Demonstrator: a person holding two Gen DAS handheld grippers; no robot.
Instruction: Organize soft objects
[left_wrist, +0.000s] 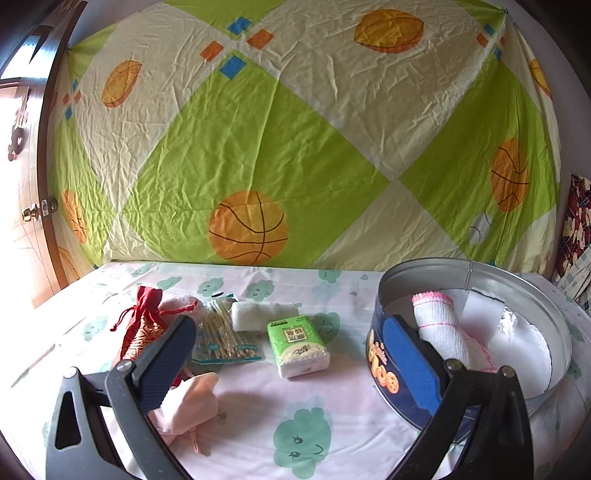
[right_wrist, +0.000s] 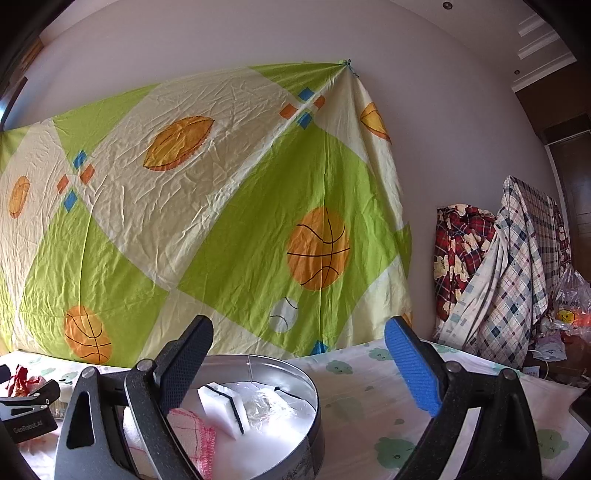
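Note:
My left gripper (left_wrist: 290, 326) is open above the table, nothing between its fingers. Ahead of it lie a green tissue pack (left_wrist: 299, 347), a rolled white towel (left_wrist: 264, 314), a packet of cotton swabs (left_wrist: 225, 339) and a red drawstring pouch (left_wrist: 142, 325). A pink cloth (left_wrist: 188, 402) lies beside its left finger. On the right stands a round blue cookie tin (left_wrist: 380, 354) holding a white cloth with pink trim (left_wrist: 439, 328). My right gripper (right_wrist: 299, 332) hangs open over the tin (right_wrist: 295, 373), where the pink-trimmed cloth (right_wrist: 192, 432), a white sponge (right_wrist: 225, 406) and a plastic wrapper (right_wrist: 266, 406) lie.
A green and cream sheet with basketballs (left_wrist: 247, 229) hangs behind the table. A wooden door (left_wrist: 26, 206) stands at the left. Plaid fabrics (right_wrist: 509, 277) and a plastic bag (right_wrist: 569, 306) pile up beyond the table's right end. The tablecloth (right_wrist: 373, 398) right of the tin is bare.

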